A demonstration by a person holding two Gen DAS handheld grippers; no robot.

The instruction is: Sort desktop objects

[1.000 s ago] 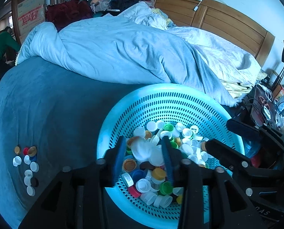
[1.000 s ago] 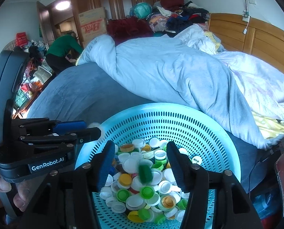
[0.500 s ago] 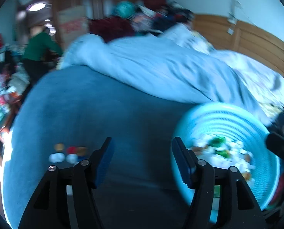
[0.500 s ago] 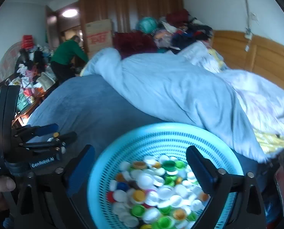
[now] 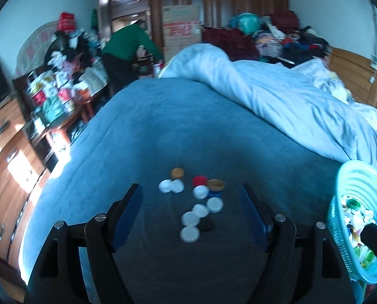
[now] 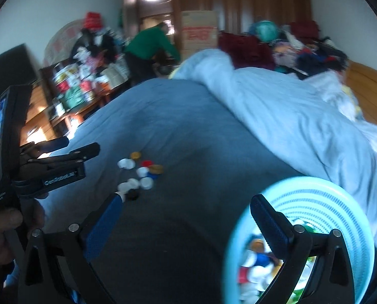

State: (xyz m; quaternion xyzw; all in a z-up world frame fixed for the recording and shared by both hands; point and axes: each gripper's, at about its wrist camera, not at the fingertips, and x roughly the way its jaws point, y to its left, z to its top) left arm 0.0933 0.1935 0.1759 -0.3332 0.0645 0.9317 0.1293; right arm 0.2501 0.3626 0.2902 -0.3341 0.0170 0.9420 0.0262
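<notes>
In the left wrist view, the left gripper is hanging over the blue bed with its fingers spreading and empty — the loose caps are lying on the bed at centre frame, the basket at the right edge. In the right wrist view, the right gripper is holding its fingers wide apart and empty, the caps sitting left of centre and the basket at lower right.
</notes>
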